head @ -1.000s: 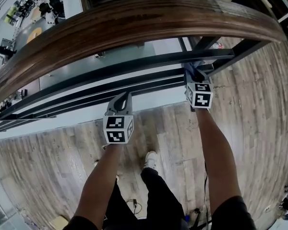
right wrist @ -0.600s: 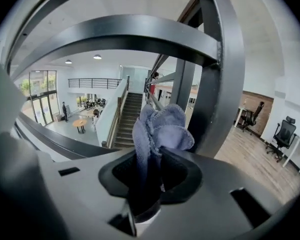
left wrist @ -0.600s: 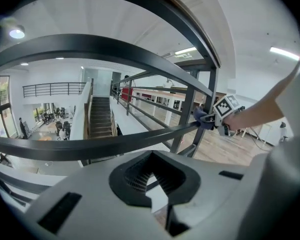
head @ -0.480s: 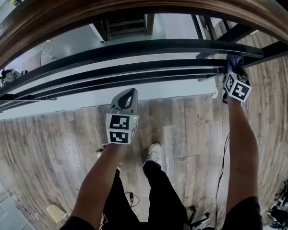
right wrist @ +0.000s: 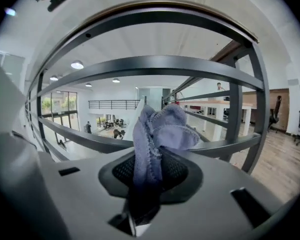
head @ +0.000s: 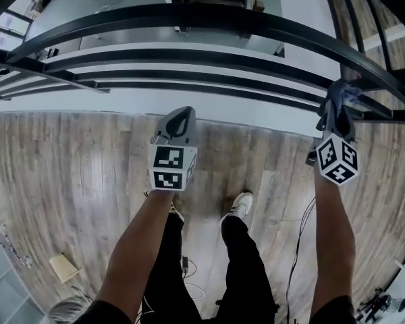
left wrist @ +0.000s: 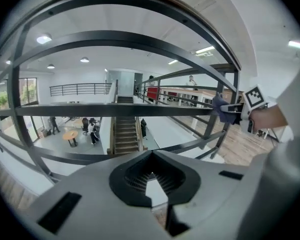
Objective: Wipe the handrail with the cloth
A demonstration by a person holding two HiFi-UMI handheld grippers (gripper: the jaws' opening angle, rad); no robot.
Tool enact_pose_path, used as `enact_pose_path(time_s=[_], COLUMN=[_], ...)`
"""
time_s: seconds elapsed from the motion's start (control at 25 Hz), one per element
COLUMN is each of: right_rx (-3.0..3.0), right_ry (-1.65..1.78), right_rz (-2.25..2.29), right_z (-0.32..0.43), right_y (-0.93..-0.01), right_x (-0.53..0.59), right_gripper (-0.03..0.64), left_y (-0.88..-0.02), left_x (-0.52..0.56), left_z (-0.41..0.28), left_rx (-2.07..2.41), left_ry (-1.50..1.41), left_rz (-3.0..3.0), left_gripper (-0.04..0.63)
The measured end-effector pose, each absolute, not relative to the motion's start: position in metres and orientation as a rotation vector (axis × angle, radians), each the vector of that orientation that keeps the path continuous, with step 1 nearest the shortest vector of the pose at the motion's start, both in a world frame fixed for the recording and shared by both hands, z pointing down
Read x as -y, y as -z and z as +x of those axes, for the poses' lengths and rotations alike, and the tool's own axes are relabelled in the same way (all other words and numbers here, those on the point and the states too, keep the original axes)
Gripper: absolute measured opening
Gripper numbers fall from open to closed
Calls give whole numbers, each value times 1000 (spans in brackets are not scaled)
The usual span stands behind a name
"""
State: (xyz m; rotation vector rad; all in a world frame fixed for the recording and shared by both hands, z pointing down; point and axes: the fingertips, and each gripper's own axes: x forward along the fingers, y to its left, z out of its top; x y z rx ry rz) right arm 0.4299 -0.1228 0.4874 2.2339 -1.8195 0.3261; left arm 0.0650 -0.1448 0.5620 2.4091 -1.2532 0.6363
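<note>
The right gripper (head: 336, 113) pinches the blue cloth (right wrist: 157, 131) up at a dark railing bar (head: 209, 58) (touching it or not is unclear); the left gripper (left wrist: 152, 186) is closed, empty

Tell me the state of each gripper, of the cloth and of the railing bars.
Left gripper: shut, empty.
Right gripper: shut on the bluish-grey fabric cloth.
Cloth: bunched, sticking up from the jaws, in front of a bar.
Dark metal railing bars: none gripped.

Three near views onto one railing (head: 209, 15)
</note>
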Motion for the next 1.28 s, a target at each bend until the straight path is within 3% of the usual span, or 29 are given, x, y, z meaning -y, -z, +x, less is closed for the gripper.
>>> enact_pose_path(time_s=[0.4,0.8,1.0,1.28], right_rx=[2219,2467,2477,2472], right_ry=[-279,-380,-403,-333], right_rz=[1819,1503,1426,1357], right_z=[103,-215,-318,-383], right_y=[-582,-613,-642,-673], right_x=[184,297,322,362], right_gripper=[94,94,94,94], left_y=[-613,-639,-654,-663], left_x=[204,240,238,271], left_z=[-149,-332,-387,-441], left_rx=[1612,1846,1963,2059], left_ry=[-534,-409,-358,-348], left_rz=[2372,2205,2109,2114], left_gripper=[0,0,0,0])
